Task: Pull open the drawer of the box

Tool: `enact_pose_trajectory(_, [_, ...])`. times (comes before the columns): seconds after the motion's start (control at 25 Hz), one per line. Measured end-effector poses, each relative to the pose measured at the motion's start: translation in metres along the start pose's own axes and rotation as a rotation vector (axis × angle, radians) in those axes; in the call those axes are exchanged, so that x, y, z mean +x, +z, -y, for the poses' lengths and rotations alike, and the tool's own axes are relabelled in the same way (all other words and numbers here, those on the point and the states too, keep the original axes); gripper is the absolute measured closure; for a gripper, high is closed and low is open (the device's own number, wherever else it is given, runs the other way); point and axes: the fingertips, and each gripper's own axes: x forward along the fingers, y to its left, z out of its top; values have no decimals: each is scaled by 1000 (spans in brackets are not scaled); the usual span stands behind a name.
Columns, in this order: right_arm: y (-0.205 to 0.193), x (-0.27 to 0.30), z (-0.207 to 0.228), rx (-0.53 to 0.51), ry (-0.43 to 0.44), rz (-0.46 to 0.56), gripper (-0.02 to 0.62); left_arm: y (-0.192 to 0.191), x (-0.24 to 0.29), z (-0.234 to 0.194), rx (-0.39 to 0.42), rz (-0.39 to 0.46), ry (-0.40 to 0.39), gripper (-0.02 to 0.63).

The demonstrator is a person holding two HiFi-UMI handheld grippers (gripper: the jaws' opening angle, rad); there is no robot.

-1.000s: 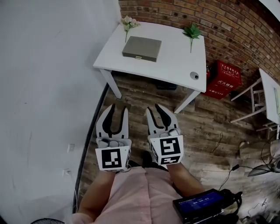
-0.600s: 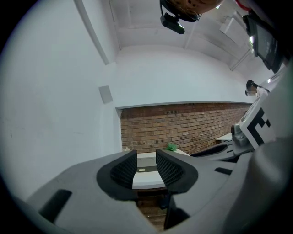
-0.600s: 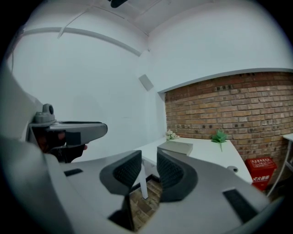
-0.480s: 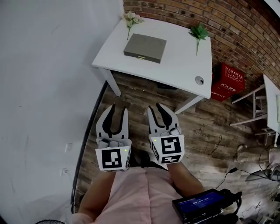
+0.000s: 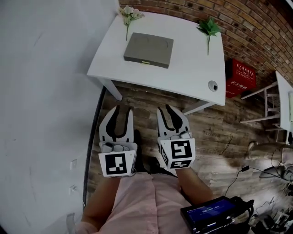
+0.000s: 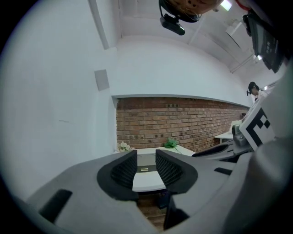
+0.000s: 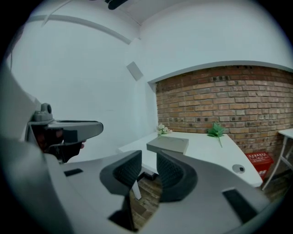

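The grey box (image 5: 149, 50) is lying flat on the white counter (image 5: 197, 75). Its drawer (image 5: 137, 59) is facing the person and is looking pushed all the way in. A little pale handle (image 5: 145, 62) is showing in the middle of the drawer front.

The left gripper (image 5: 122, 111) and the right gripper (image 5: 165, 109) are hanging side by side over the wooden floor (image 5: 151, 96), well short of the box. Both are pointing toward the box and neither is touching it. The left fingers (image 6: 123, 170) are standing apart and have just been closing a little, with nothing between them. The right fingers (image 7: 128, 172) are standing a bit apart too and are holding nothing. So I think the pulling is not yet starting.

Here is what could go wrong:

- The handle is tiny and sitting low on the box, so the fingers could miss it or slip off.
- The box is just resting there loose. If one gripper is pulling and the other is not holding the box down, the whole box could slide toward the person and the drawer could stay shut.
- White flowers (image 5: 128, 13) are standing just past the box's far left corner, so a reach that goes too far could knock them over.
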Motion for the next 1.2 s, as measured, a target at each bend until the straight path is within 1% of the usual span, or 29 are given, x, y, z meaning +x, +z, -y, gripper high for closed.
enact_pose_trajectory(0.2, [9, 44, 3, 17, -51, -8, 494, -4, 39, -32, 4, -16, -48, 488])
enact_pose_trajectory(0.32, [19, 69, 3, 17, -77, -4, 497, -2, 61, -51, 5, -9, -71, 491])
enact_pose_trajectory(0.48, [33, 93, 7, 12, -123, 11, 506, 5, 87, -70, 8, 13, -112, 492])
enact_pose_trajectory(0.68, [64, 113, 14, 3, -168, 56, 506, 25, 116, -88, 11, 67, -149, 492])
enact_pose_trajectory(0.84, [85, 119, 21, -12, -202, 95, 506, 40, 131, -91, 11, 102, -172, 494])
enact_pose_trajectory(1.04, [96, 119, 38, -11, -230, 115, 506, 47, 148, -85, 53, 134, -199, 495])
enact_pose_trajectory(1.2, [96, 130, 53, 1, -229, 109, 505, 44, 165, -80, 59, 116, -197, 495])
